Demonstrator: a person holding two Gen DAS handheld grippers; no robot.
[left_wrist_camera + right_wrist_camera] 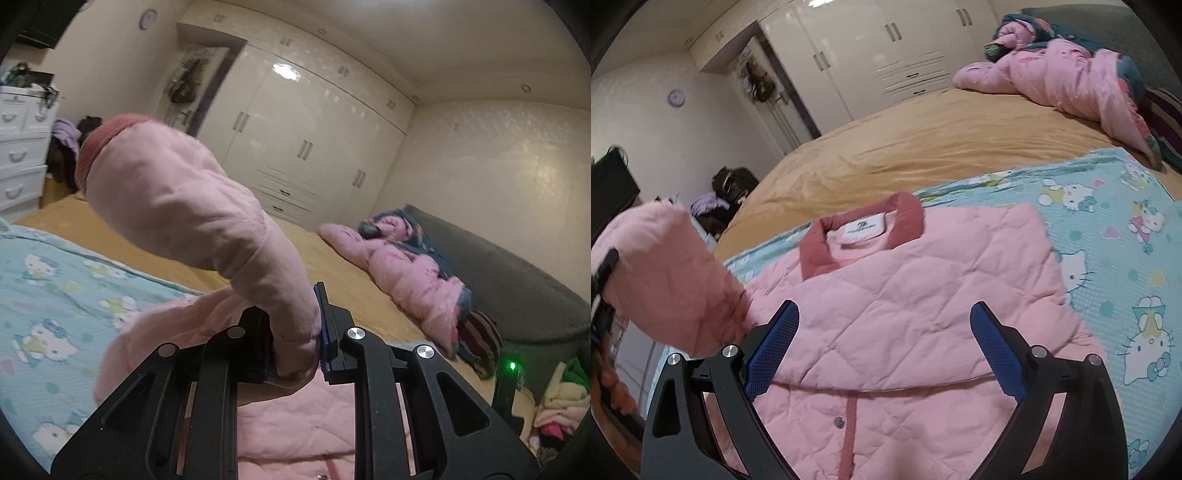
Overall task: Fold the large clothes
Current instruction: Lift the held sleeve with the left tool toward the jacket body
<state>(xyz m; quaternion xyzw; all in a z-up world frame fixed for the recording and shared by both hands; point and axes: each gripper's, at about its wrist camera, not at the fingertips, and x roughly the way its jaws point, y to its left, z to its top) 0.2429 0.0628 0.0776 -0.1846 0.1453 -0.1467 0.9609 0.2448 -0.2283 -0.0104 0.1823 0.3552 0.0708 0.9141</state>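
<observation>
A pink quilted jacket (905,302) with a darker pink collar (860,229) lies on a blue cartoon-print blanket (1126,266) on the bed. My left gripper (295,332) is shut on the jacket's sleeve (177,192) and holds it lifted, its darker cuff pointing up and left. The lifted sleeve (665,280) also shows at the left of the right wrist view, with the left gripper at the frame edge. My right gripper (884,314) is open and empty just above the jacket's body, near its snap placket (846,417).
The bed has a mustard sheet (923,147). A crumpled pink and teal duvet (1071,81) lies at its far side by a grey headboard (517,273). White wardrobes (314,129) line the wall. A white drawer unit (22,147) and piled clothes (70,147) stand at the left.
</observation>
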